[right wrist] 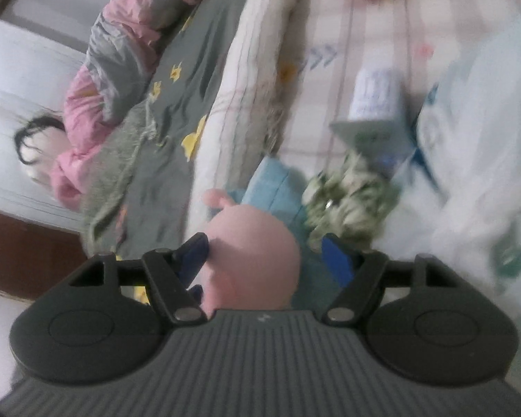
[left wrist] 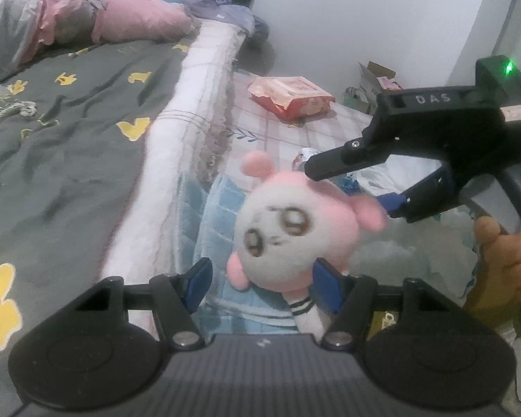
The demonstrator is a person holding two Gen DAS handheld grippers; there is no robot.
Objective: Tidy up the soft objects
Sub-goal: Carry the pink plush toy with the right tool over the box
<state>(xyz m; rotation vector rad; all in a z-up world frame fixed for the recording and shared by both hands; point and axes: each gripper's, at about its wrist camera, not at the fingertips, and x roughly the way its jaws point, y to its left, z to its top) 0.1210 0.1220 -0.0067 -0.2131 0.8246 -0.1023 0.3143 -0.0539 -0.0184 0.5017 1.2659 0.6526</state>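
Rumpled grey duvet (left wrist: 69, 146); round fuzzy plush (left wrist: 288, 229) (pink-eared).

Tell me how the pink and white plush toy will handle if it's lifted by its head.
The plush toy looks fuzzy and stuffed, so it would probably squash under the pads rather than resist. Its thin striped limb hangs loose, so the body likely dangles and swings. The round head sits between the right gripper fingers, and its soft pile should give decent grip, though a shallow pinch might slip off.
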